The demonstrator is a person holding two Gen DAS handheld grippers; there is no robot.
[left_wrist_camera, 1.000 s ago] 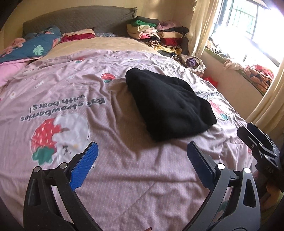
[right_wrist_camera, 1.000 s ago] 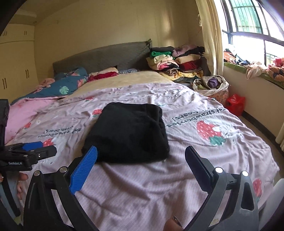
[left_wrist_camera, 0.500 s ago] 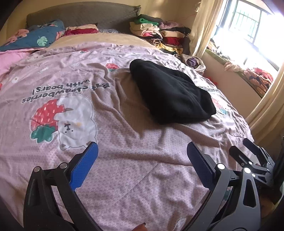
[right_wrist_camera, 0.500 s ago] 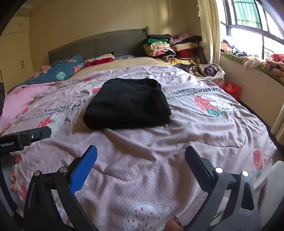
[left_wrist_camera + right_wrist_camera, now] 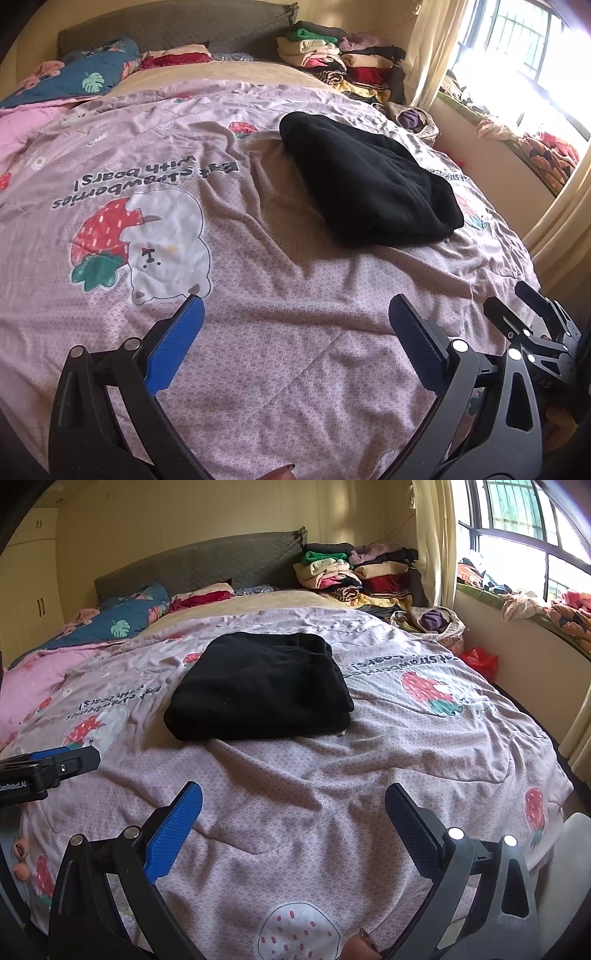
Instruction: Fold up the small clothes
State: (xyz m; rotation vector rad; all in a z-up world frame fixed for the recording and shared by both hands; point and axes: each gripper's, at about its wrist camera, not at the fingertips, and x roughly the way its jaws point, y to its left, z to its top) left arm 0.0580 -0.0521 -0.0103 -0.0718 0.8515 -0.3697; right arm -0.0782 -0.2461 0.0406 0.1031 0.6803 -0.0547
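A folded black garment (image 5: 258, 686) lies mid-bed on a pink quilt (image 5: 369, 760) printed "Eat strawberries with bears!", its long axis running toward the headboard (image 5: 207, 566). The left tongs (image 5: 295, 325), marked "GenRobot.AI", and the right tongs (image 5: 293, 801) hover wide apart and empty above the quilt's near edge.

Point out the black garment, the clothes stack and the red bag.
black garment (image 5: 258, 686), right wrist view, middle of top fold
clothes stack (image 5: 351, 574), right wrist view, middle of pile
red bag (image 5: 479, 660), right wrist view, its middle
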